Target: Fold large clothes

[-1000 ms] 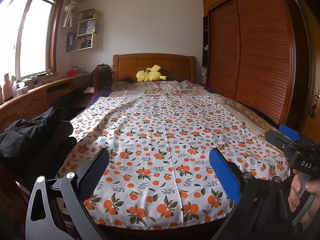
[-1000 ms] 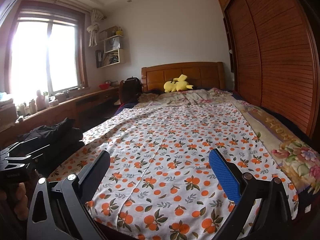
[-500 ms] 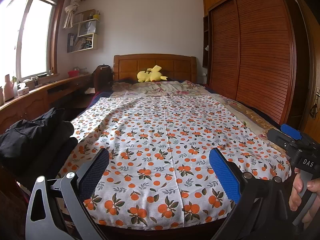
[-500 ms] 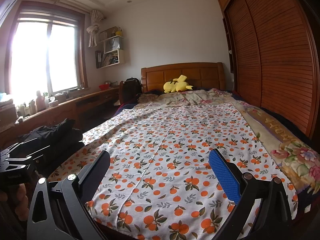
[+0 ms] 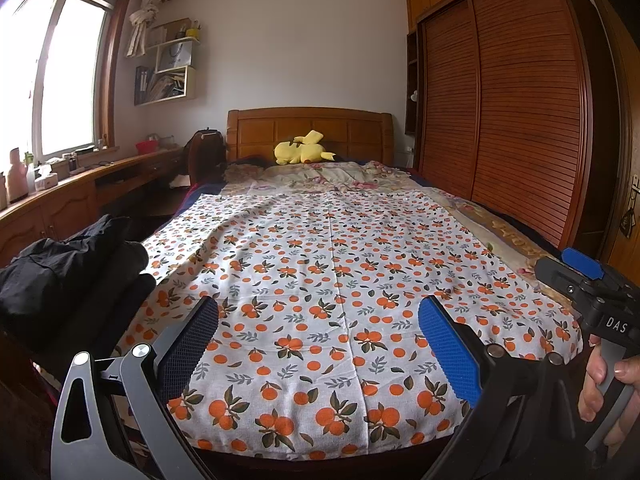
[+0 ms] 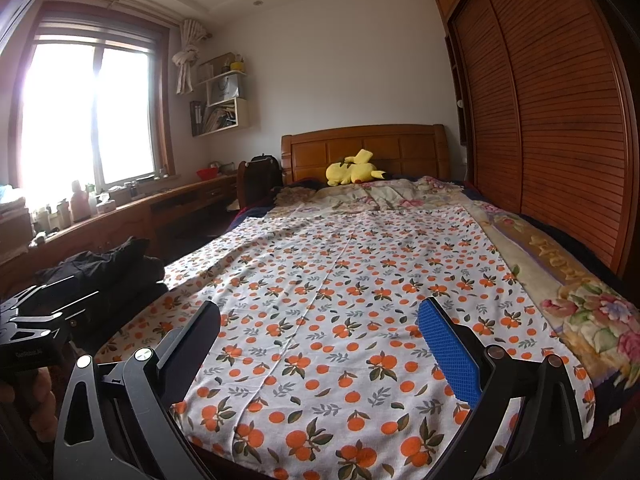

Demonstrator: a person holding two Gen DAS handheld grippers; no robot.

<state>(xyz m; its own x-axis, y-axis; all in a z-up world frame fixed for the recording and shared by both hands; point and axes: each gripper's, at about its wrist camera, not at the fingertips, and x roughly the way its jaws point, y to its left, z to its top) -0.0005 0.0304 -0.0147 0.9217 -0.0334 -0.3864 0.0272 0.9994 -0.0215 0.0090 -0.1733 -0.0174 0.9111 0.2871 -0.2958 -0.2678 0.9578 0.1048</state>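
The orange-print sheet (image 5: 332, 280) lies spread flat over the bed (image 6: 560, 264), ready for folding. Above its foot edge hover the left gripper (image 5: 316, 344) and right gripper (image 6: 320, 344), the 2 spread wide, holding nothing.

Yellow plush toy (image 5: 303, 151) against wooden headboard (image 5: 308, 130); slatted wardrobe (image 5: 516, 112) alongside.

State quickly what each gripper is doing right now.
Left gripper: open, holding nothing, above the cloth.
Right gripper: open, holding nothing.
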